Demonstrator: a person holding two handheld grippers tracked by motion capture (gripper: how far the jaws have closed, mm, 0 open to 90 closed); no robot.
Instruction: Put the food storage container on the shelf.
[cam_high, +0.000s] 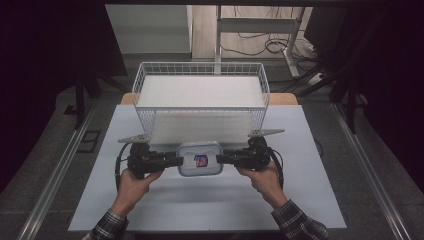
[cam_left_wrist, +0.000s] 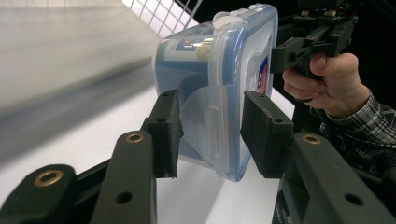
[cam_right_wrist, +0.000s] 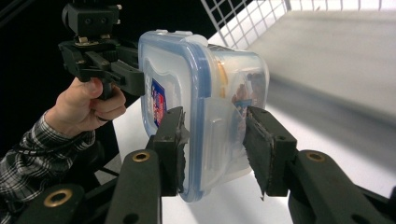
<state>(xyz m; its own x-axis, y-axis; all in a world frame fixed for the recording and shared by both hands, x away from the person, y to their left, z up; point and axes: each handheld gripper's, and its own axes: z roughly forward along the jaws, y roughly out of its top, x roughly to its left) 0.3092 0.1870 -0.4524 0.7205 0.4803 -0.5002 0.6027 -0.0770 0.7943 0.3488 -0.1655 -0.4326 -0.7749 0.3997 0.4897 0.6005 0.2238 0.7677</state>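
Note:
A clear plastic container (cam_high: 200, 158) with a blue-sealed lid and a red and blue sticker hangs just above the white table (cam_high: 200, 205), in front of the basket. My left gripper (cam_high: 179, 161) is shut on its left end and my right gripper (cam_high: 220, 160) on its right end. In the left gripper view the jaws (cam_left_wrist: 212, 130) clamp the container (cam_left_wrist: 205, 70) across its side clip, lid to the right. From the right gripper view, the pads of that gripper (cam_right_wrist: 215, 149) press the container (cam_right_wrist: 205, 88) from lid and base. Something with a printed label lies inside.
A white wire basket (cam_high: 145, 120) with a white liner stands at the back middle of the table, right behind the container. Its mesh shows in the left gripper view (cam_left_wrist: 159, 11) and the right gripper view (cam_right_wrist: 243, 18). Dark floor and metal rails flank the table.

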